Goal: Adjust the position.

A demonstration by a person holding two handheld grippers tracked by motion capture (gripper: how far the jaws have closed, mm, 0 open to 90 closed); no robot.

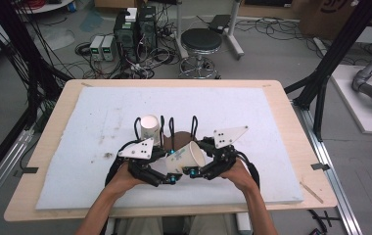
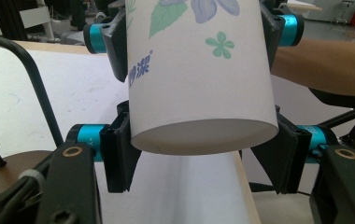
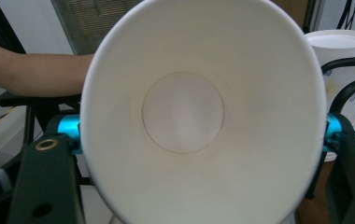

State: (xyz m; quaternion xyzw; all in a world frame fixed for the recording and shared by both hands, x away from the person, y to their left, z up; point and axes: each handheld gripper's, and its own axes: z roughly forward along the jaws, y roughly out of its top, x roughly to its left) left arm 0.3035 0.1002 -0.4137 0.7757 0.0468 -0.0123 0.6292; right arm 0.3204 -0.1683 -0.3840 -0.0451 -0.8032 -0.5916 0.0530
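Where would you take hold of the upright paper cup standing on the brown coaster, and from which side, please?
Grip the upright paper cup across its side wall, probably about mid-height, with the jaws level. It stands free on the brown coaster, and the rack's black wire loops rise close on its right, so coming from the near left looks easiest. The wall is thin, so press lightly.

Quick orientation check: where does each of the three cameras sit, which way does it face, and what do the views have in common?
High view: above the person's side, looking forward and down on the table; both forearms, left gripper and right gripper meet at the tilted paper cup.
Left gripper view: rides the left gripper, facing the cup's base, its own jaws clamping there.
Right gripper view: rides the right gripper, looking into the cup's mouth.
Shared: all three show that cup; high and right gripper views also show the second cup.
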